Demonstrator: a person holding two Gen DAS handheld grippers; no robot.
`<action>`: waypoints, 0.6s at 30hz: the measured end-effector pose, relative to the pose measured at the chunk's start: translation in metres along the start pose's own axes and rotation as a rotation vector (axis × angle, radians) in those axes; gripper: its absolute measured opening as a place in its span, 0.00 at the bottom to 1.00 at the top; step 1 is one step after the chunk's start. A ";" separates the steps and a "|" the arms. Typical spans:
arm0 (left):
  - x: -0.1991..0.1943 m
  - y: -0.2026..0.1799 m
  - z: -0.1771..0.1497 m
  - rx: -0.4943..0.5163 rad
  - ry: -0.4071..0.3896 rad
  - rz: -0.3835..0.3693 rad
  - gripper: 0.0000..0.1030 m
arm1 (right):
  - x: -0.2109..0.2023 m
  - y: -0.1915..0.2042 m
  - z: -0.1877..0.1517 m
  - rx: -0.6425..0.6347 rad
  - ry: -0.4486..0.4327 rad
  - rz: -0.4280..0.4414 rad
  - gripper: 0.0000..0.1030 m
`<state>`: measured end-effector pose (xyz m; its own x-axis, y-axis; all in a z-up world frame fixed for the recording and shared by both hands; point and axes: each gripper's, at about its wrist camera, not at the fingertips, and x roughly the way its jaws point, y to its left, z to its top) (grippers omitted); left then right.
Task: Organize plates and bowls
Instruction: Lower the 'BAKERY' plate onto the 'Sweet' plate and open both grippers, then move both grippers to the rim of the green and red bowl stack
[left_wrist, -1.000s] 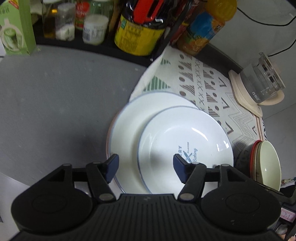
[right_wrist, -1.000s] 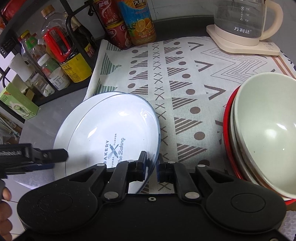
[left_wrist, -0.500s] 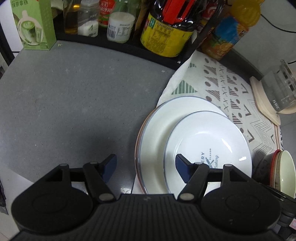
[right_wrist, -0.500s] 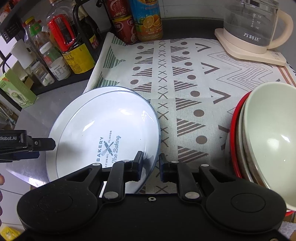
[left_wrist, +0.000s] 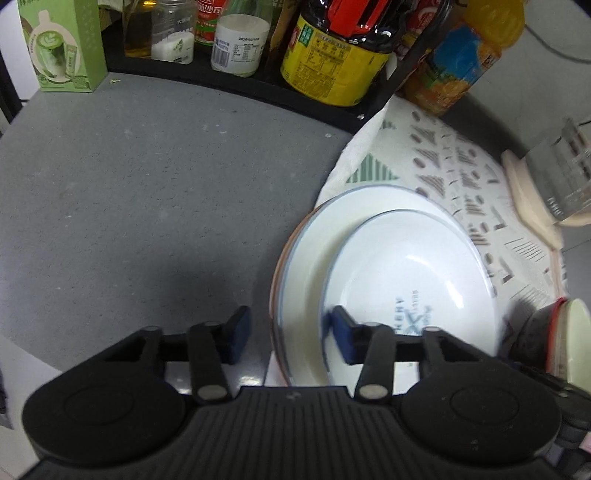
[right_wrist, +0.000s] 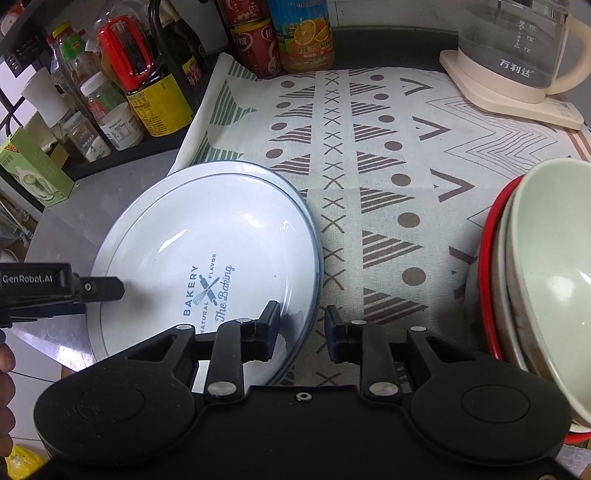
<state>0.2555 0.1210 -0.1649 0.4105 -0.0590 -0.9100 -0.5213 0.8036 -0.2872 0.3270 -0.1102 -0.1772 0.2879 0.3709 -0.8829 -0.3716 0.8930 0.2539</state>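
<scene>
Left gripper: our left gripper (left_wrist: 286, 339) has its jaws spread wide and holds nothing. 1 blue pad hangs over the gray counter (left_wrist: 147, 206) and the other sits over the plates. In the right wrist view we see its black tip (right_wrist: 99, 288) by the left edge of the plates.

Right gripper: our right gripper (right_wrist: 303, 332) has its jaws apart too, with nothing in them. The rim of the top plate lies in the gap, but we cannot tell if a finger touches it.

Top plate: the white plate with blue words (right_wrist: 207, 266) lies on a bigger white plate (left_wrist: 306, 258). In the left wrist view the top plate (left_wrist: 406, 280) sits to the right side of the big one, so a wide strip of the big plate shows.

Where the plates are: the stack sits half on the gray counter and half on the patterned cloth (right_wrist: 369, 155).

Bowls: a stack of bowls (right_wrist: 546, 280) stands on the cloth, well apart from the plates. A pale green bowl is on top and a red rim shows under it.

Kettle: a glass kettle (right_wrist: 517, 48) stands on a cream base at the far corner of the cloth.

Back shelf: we see jars and bottles (left_wrist: 332, 51) in a black rack, and a green box (left_wrist: 62, 44) beside it.
</scene>
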 end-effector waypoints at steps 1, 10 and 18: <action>0.000 0.001 0.001 -0.003 0.002 -0.015 0.31 | 0.001 0.000 0.000 -0.001 0.002 -0.002 0.24; 0.000 0.004 0.003 -0.010 -0.002 -0.026 0.28 | 0.005 0.007 0.003 -0.009 0.004 -0.012 0.26; -0.004 -0.001 0.009 0.007 0.006 0.011 0.28 | -0.002 0.006 0.006 -0.004 -0.008 -0.014 0.33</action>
<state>0.2612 0.1261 -0.1584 0.4002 -0.0541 -0.9148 -0.5206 0.8081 -0.2755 0.3296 -0.1036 -0.1719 0.3001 0.3607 -0.8831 -0.3708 0.8971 0.2404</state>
